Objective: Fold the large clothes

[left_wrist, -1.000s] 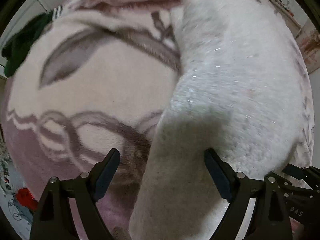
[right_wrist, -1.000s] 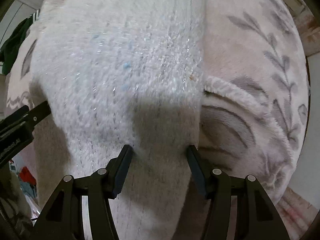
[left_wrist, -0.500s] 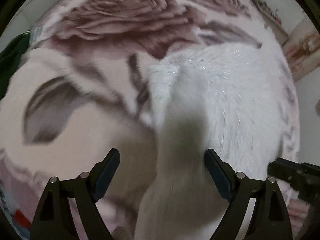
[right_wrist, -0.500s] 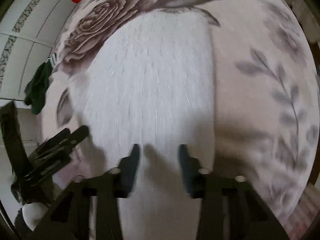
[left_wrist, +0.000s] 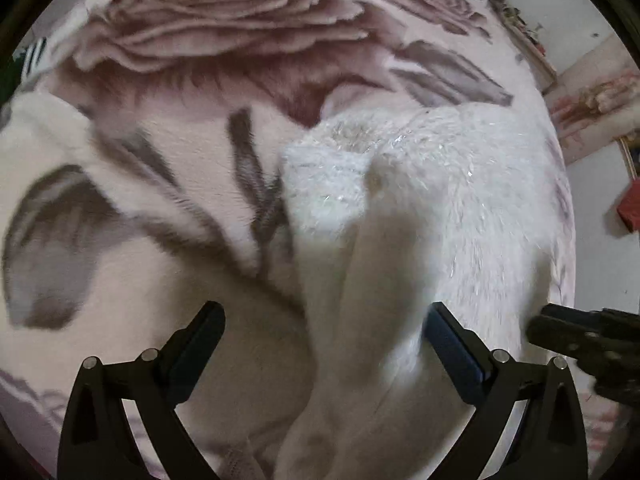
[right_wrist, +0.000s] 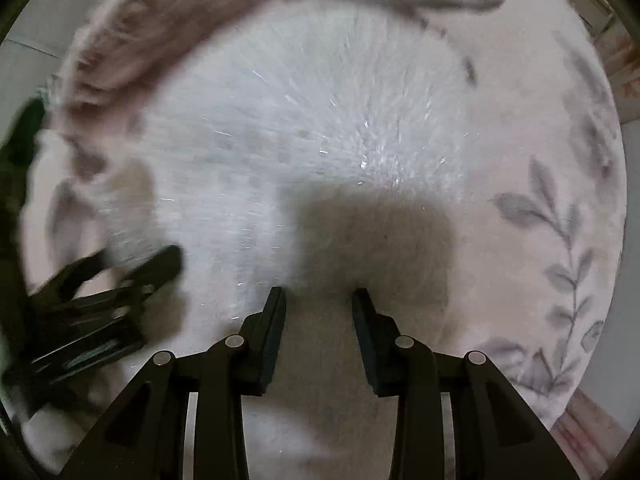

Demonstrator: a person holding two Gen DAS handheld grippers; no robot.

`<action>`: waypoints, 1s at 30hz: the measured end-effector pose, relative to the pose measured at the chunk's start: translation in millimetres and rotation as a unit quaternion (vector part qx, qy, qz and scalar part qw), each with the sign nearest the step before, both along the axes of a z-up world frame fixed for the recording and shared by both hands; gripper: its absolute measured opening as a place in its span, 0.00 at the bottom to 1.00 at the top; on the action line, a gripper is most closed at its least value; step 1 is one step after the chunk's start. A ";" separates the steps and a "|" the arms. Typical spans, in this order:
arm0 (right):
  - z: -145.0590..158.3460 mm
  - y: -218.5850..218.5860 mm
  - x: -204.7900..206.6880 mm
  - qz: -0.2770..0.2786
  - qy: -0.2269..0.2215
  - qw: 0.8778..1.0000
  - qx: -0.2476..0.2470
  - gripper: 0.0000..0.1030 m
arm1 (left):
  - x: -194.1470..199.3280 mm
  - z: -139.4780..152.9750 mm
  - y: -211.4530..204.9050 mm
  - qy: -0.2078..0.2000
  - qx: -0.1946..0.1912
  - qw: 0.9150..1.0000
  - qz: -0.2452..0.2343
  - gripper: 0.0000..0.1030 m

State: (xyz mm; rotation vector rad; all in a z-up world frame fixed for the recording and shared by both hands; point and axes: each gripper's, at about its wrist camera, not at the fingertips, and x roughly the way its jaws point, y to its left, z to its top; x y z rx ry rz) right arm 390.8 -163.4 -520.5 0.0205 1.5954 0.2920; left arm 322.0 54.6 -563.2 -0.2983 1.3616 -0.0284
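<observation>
A white fluffy garment [left_wrist: 460, 208] with glittering threads lies on a pink blanket [left_wrist: 200, 40] printed with roses. My left gripper [left_wrist: 324, 312] hangs over the garment's left edge. Its jaws are opening wide, and a raised fold of the garment lies loose between them, against the right pad. In the right wrist view the garment [right_wrist: 320, 120] fills the middle. My right gripper [right_wrist: 319, 294] has its jaws drawn in on a bunched fold of it. The left gripper [right_wrist: 136, 260] shows at the left there, blurred. A finger of the right gripper [left_wrist: 548, 322] shows at the right edge of the left wrist view.
The leaf-patterned blanket [right_wrist: 540, 160] spreads around the garment. A dark green cloth [right_wrist: 20, 148] lies at the blanket's left edge. Beyond the blanket's right edge are a floral panel [left_wrist: 592, 100], a red object [left_wrist: 630, 208] and a pale wall.
Both grippers have travelled along the garment toward its far end by the rose print. The right jaws have narrowed onto the fabric. The left jaws have spread wider.
</observation>
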 end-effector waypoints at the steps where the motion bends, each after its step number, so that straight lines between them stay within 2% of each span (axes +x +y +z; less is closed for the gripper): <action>1: 2.8 0.4 -5.6 0.005 0.005 1.000 0.005 0.36 | -5.9 1.4 1.6 -0.001 0.004 1.000 -0.003 1.00; 2: -0.2 -0.4 -14.3 0.014 0.013 1.000 0.003 0.36 | -11.5 -2.4 4.2 0.003 0.009 1.000 -0.006 1.00; 3: -16.5 16.0 -21.7 0.029 0.029 0.999 -0.010 0.36 | -16.9 -9.4 7.2 0.007 0.007 1.000 -0.004 1.00; 6: -58.2 33.2 -25.4 0.033 0.022 0.998 -0.041 0.36 | -25.6 -16.8 13.2 0.021 -0.011 1.000 0.016 1.00; 8: -51.6 44.0 -20.0 0.031 0.018 0.998 -0.054 0.36 | -40.2 1.8 12.0 0.002 -0.001 1.000 0.025 1.00; 9: -37.9 52.7 -18.3 0.030 0.012 0.998 -0.052 0.36 | -48.6 12.1 10.5 -0.007 0.006 1.000 0.028 1.00; 12: -2.2 30.5 -35.7 0.019 -0.006 0.999 -0.032 0.37 | -90.6 44.0 8.3 -0.019 0.023 0.999 0.044 0.99; 15: 13.5 -4.4 -82.2 -0.003 0.014 1.000 -0.009 0.39 | -135.0 55.4 3.5 -0.005 0.044 0.997 0.059 0.99; 17: 9.6 -35.2 -134.4 -0.019 0.038 0.999 -0.015 0.40 | -171.3 49.5 -0.7 0.028 0.059 0.996 0.063 0.97; 19: 0.2 -64.3 -177.4 -0.034 0.063 0.997 -0.014 0.40 | -206.4 31.7 -1.1 0.072 0.033 0.994 0.072 0.96; 20: -5.3 -73.5 -196.4 -0.042 0.080 0.996 -0.012 0.40 | -219.0 25.3 0.4 0.085 0.021 0.993 0.081 0.91; 21: -24.5 -99.0 -223.3 -0.062 0.112 0.992 -0.006 0.40 | -233.4 16.8 1.4 0.098 0.002 0.991 0.094 0.66; 22: -35.7 -107.0 -238.0 -0.078 0.134 0.988 0.001 0.40 | -245.1 8.8 1.5 0.108 -0.013 0.989 0.104 0.35; 23: -45.7 -117.4 -255.8 -0.093 0.154 0.984 0.013 0.40 | -257.4 2.7 1.1 0.108 -0.033 0.987 0.112 0.23; 25: -63.4 -127.9 -279.3 -0.126 0.178 0.975 0.045 0.40 | -271.0 7.3 -3.3 0.078 -0.026 0.990 0.113 0.22; 26: -67.0 -129.6 -282.8 -0.136 0.172 0.974 0.055 0.40 | -274.1 11.5 -6.6 0.066 -0.018 0.992 0.105 0.22; 27: -65.6 -131.5 -285.9 -0.130 0.153 0.978 0.053 0.30 | -278.1 15.2 -9.9 0.059 -0.010 0.993 0.098 0.22; 28: -62.9 -127.2 -287.2 -0.103 0.136 0.985 0.028 0.27 | -282.8 16.9 -11.8 0.057 -0.009 0.994 0.095 0.22; 30: -55.4 -120.2 -287.9 -0.076 0.113 0.991 -0.002 0.25 | -291.5 16.9 -18.4 0.057 0.007 0.995 0.080 0.22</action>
